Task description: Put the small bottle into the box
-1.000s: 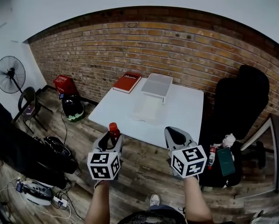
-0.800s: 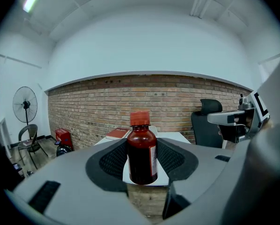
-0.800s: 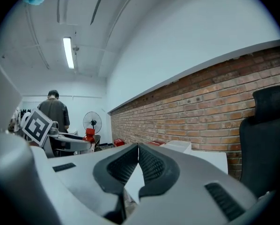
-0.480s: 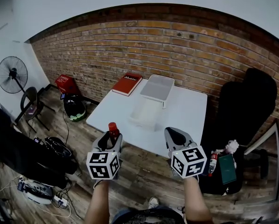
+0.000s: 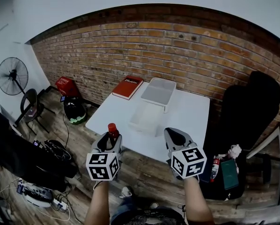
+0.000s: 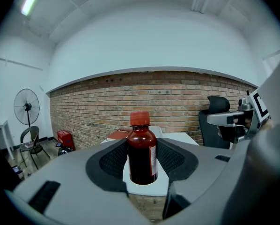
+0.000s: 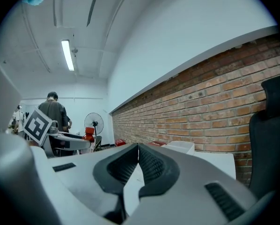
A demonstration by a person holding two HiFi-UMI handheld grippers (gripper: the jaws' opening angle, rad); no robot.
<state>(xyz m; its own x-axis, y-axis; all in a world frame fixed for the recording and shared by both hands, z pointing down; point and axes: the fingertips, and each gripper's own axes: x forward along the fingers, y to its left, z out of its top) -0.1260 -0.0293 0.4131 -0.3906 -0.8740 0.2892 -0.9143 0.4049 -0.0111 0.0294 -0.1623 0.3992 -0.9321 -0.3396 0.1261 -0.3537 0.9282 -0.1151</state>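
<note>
My left gripper (image 5: 111,142) grips the small bottle (image 6: 141,149) upright, near the white table's (image 5: 189,118) near edge. The clear box (image 5: 146,118) sits farther on. My right gripper (image 7: 138,147) is clenched on nothing.

Upright red-capped dark bottle (image 6: 142,149) in left tool (image 5: 112,142); clear box (image 5: 148,118) well apart.

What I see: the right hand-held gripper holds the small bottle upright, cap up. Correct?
No. The left hand-held gripper holds the small bottle upright, cap up, as the left gripper view shows. The right hand-held gripper is shut on nothing.
</note>
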